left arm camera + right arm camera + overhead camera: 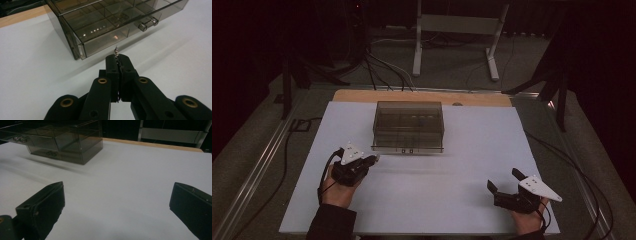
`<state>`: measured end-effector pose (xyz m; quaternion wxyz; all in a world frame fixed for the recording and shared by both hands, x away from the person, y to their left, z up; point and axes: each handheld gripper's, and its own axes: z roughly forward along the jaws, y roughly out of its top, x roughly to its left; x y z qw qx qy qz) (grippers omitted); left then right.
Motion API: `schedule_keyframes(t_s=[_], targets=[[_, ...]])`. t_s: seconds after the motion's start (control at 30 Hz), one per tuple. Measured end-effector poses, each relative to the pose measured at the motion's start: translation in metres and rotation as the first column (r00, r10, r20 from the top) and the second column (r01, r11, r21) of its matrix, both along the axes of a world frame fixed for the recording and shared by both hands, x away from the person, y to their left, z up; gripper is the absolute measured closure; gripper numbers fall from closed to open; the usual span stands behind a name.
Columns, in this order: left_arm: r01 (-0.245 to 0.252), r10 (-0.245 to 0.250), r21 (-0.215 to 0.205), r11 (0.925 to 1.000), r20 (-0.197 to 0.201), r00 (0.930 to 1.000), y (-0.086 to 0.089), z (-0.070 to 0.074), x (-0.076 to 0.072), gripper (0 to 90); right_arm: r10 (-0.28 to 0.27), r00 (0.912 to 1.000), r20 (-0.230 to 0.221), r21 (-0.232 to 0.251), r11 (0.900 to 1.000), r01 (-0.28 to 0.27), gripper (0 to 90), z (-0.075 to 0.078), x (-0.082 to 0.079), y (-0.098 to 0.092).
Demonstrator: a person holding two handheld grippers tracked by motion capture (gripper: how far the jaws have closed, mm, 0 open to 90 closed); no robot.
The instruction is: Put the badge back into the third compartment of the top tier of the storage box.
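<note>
A smoky see-through drawer box (408,125) stands on the white table top (452,200), toward the back centre. One drawer (105,27), split into compartments, is pulled out a little; its two knobs (148,24) face the person. My left gripper (373,160) sits just front-left of the box, pointing at it. Its jaws are shut on a thin silver bead chain (116,51), whose end sticks up past the tips of the left gripper (118,59). My right gripper (503,180) rests near the front right edge, open and holding nothing. Bare table lies between the jaws of the right gripper (117,195).
A strip of wooden board (422,96) shows behind the white top. Beyond the table, a grey metal stand (457,35) and several cables (382,70) lie on the dark floor. Table edges are close behind both hands.
</note>
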<state>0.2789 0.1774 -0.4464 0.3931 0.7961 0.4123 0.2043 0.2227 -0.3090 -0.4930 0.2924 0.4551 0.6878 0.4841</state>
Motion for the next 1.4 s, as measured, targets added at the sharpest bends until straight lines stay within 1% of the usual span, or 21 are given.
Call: schedule_keyframes(t_s=[0.4,0.67,1.1,1.2,1.4], targets=[[0.009,-0.009,-0.003,1.0,0.003,1.0,-0.003,0.003,0.003,89.4,0.001,1.0,-0.002,0.003,1.0,-0.001,0.2,0.0,0.0,0.0],[0.013,-0.013,-0.028,0.9995,0.011,0.9999,-0.006,0.007,0.007,89.4,-0.003,1.0,-0.002,0.007,1.0,0.003,0.2,0.0,0.0,0.0],[0.032,-0.031,-0.04,0.9987,0.02,0.9993,-0.014,0.012,0.014,89.4,-0.003,1.0,-0.001,0.007,1.0,0.003,0.2,0.001,0.0,-0.001],[0.035,-0.034,-0.049,0.9982,0.022,0.9992,-0.016,0.013,0.015,89.4,-0.002,1.0,-0.001,0.007,1.0,0.002,0.2,0.001,0.0,-0.001],[0.042,-0.041,-0.049,0.9979,0.025,0.9989,-0.02,0.015,0.019,89.4,-0.003,1.0,-0.001,0.007,1.0,0.003,0.2,0.001,0.0,-0.001]])
